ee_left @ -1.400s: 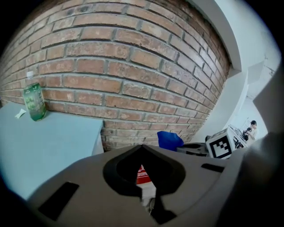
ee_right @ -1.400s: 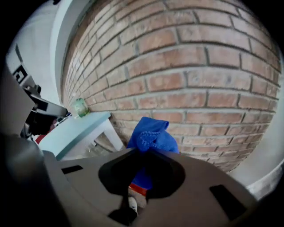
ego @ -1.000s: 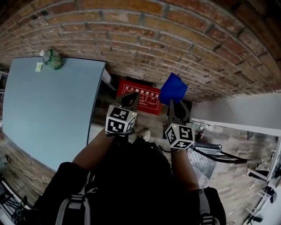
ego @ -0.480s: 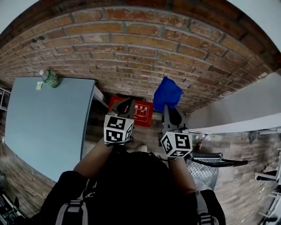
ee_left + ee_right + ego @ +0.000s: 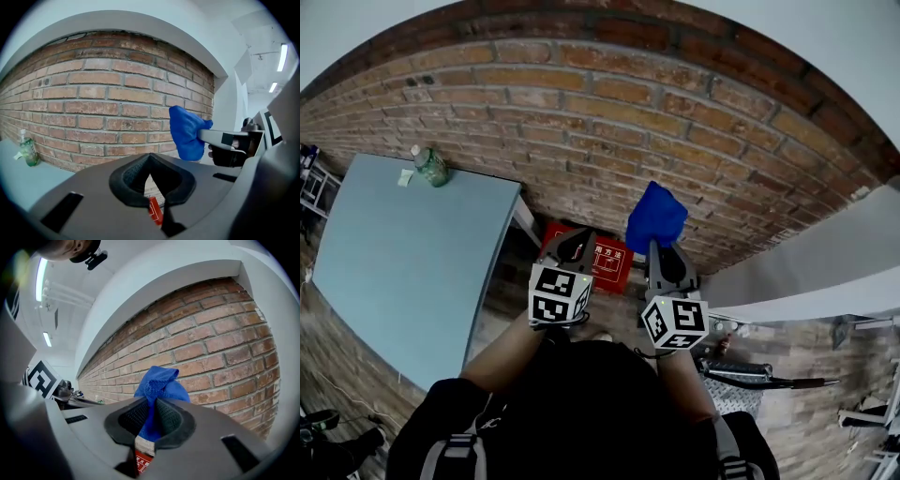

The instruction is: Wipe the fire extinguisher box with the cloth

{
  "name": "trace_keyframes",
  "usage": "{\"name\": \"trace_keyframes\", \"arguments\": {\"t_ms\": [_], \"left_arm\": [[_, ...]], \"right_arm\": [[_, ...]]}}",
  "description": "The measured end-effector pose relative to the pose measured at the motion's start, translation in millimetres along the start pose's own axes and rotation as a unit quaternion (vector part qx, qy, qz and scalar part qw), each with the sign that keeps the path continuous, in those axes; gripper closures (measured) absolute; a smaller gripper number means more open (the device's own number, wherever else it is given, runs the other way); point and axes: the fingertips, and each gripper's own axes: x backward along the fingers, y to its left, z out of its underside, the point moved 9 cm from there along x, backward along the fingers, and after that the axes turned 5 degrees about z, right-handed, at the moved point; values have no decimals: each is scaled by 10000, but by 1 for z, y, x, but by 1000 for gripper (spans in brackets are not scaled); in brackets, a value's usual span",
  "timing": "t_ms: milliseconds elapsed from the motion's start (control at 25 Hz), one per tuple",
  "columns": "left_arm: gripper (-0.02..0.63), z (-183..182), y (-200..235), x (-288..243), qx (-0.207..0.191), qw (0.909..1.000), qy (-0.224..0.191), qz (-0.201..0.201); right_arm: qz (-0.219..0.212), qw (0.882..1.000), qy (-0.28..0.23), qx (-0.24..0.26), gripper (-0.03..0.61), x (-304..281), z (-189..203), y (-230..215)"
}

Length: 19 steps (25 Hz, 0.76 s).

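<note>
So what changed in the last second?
The right gripper seems to have lifted the blue cloth a little, so it now shows against the bricks above the red fire extinguisher box. Nothing was grabbed or dropped: its jaws still pinch the cloth, the left gripper stays shut and empty, and the box is untouched.

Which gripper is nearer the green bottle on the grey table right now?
Left. The left gripper is right of the green bottle; the right gripper, shut on the blue cloth, is farther right.
</note>
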Motion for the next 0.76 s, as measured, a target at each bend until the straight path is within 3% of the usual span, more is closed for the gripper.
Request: {"name": "trace_keyframes", "arguments": {"t_ms": [760], "left_arm": [[607, -7, -10, 3, 49, 9997, -90, 206]], "right_arm": [[-64, 9999, -39, -107, 531, 7, -12, 0]]}}
